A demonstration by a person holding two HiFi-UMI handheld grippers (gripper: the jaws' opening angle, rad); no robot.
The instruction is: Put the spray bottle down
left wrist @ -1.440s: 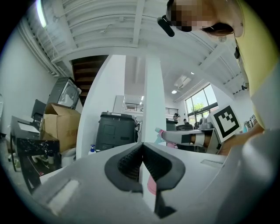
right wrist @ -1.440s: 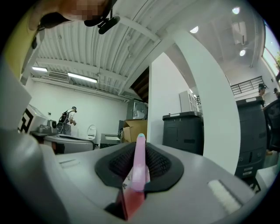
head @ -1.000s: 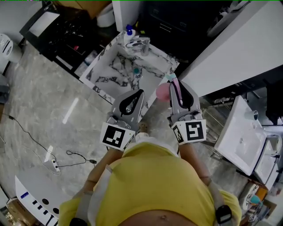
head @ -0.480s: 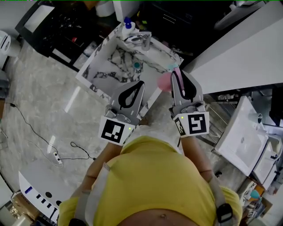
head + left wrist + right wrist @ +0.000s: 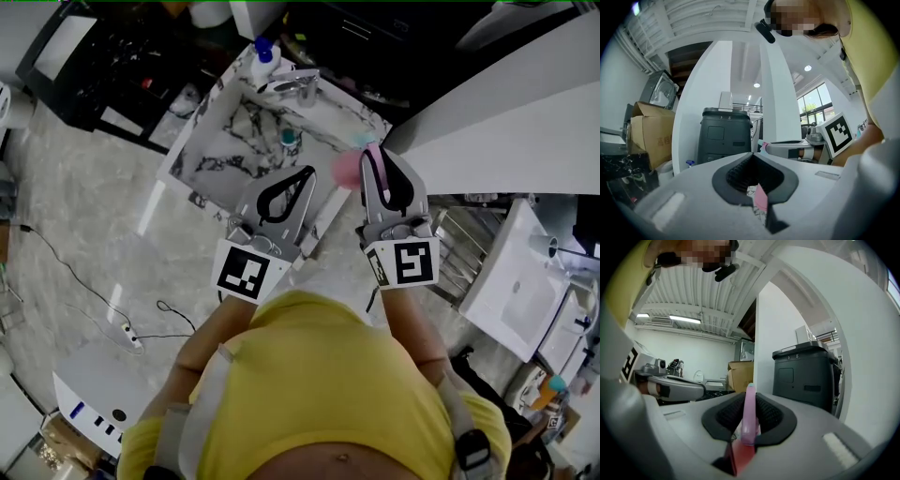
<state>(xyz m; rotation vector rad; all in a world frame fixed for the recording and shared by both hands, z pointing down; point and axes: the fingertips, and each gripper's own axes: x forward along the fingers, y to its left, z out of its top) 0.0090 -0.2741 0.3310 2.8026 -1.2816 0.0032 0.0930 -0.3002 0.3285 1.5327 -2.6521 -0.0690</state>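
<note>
A pink spray bottle hangs from my right gripper, which is shut on its slim pink neck. The bottle's round body sticks out to the left of the jaws, above the near right corner of a marble sink counter. My left gripper is level beside it, over the counter's near edge, with its jaws closed tip to tip and nothing held. In the left gripper view only a bit of marble and pink shows through the gap below the tips.
The counter carries a chrome faucet, a blue-capped bottle at its far corner and a teal item in the basin. A white wall panel runs along the right, with a white basin lower right. A cable lies on the floor.
Both grippers have moved forward together and now reach over the near edge of the marble counter. The pink bottle stays held in the right gripper.
</note>
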